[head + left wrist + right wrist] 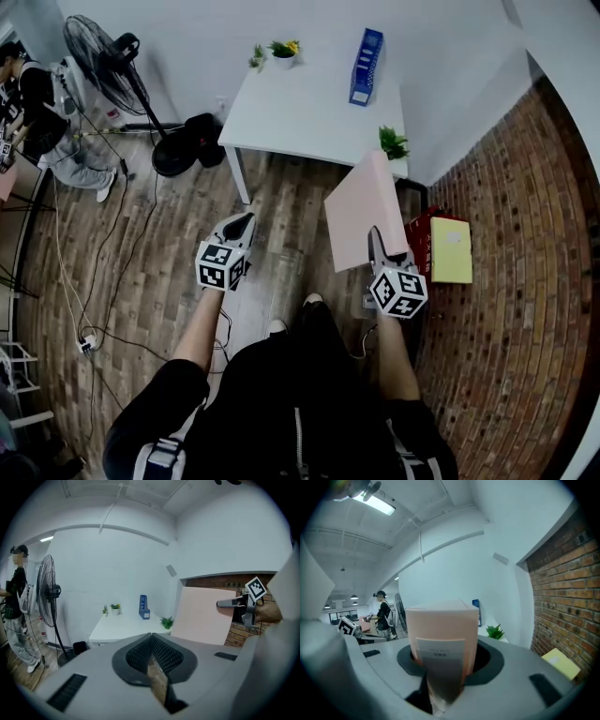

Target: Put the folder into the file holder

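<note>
Head view, looking steeply down: a person stands on a wood-plank floor, short of a white table [300, 117] in the upper middle of the frame. The right gripper [375, 240] is clamped on the lower edge of a pink folder [361, 211], which it holds up at centre right. The left gripper [246, 223], at centre left, carries nothing, and its jaws are pressed together. The blue file holder [366, 66] stands upright on the table's far side, well apart from the folder.

The step in hand looks like carrying the folder over to the table. Doing it well calls for a firm grip. The folder should arrive upright and edge-on to the holder's open top, and the free gripper could steady the holder.

A white label [439, 652] on the folder's spine bears print too blurred to read. No brand is legible.
</note>
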### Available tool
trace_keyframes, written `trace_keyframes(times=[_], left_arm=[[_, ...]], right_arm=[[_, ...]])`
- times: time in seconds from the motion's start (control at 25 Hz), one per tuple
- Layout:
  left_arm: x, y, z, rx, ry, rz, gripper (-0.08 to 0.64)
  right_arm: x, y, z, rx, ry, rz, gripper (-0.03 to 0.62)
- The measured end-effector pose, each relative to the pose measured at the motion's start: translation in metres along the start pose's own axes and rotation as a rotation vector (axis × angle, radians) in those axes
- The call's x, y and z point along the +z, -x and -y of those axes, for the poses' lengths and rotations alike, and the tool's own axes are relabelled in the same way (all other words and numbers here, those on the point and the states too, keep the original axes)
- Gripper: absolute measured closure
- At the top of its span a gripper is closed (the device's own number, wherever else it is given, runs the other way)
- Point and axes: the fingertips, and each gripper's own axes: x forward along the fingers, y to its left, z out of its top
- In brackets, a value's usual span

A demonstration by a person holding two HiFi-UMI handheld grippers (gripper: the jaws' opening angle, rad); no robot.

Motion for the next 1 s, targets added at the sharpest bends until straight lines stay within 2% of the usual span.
trace_keyframes(times=[0.2,0.44,1.0], left_arm=[[0.003,-0.029,-0.008,0.0,0.005,-0.008,0.535],[0.013,-0.09,-0.019,-0.001,0.007,-0.031,0.535],[0.065,-0.231,-0.033,0.036,0.014,-0.051,0.535]], right_arm=[[0.004,-0.024,0.013,0.003,-0.002,-0.005,0.422],[0.013,-0.076,0.044,0.014,-0.01,-0.022,0.426],[0.071,-0.193,0.119,0.074,-0.022,-0.021,0.426]])
